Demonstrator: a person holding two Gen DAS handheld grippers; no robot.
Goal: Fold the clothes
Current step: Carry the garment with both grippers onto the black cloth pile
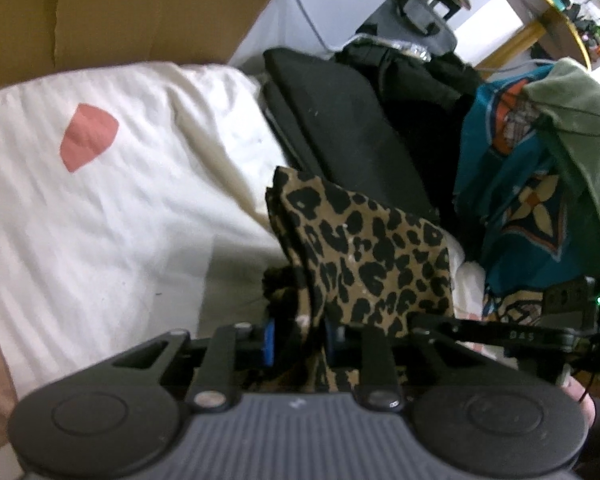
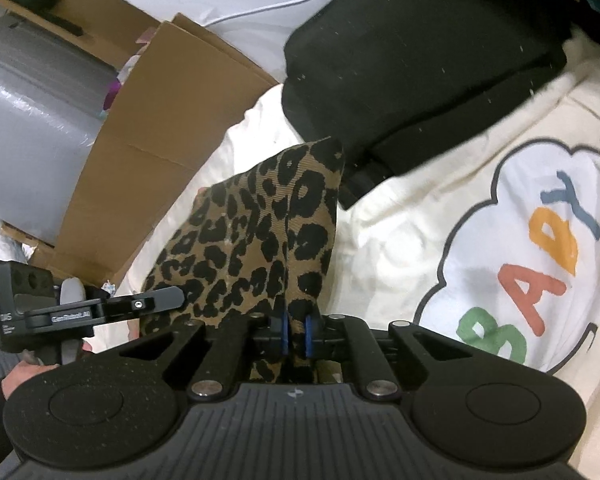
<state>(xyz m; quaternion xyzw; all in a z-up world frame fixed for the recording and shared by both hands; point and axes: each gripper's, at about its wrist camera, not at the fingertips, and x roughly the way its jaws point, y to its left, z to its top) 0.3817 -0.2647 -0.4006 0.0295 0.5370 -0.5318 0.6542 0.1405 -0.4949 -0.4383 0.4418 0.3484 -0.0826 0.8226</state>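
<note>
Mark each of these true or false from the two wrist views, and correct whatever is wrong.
1. Both grippers are clamped on the leopard-print garment. True: the left gripper and the right gripper each have its fabric between their pads.
2. The folded black garment lies on top of the leopard-print one. False: it lies beyond it, on the white bedding.
3. The bedding carries a cloud print reading BABY. True.
4. The teal patterned cloth is held by the left gripper. False: it sits in the pile to the right, untouched.
5. A cardboard box stands beside the bed. True.
</note>
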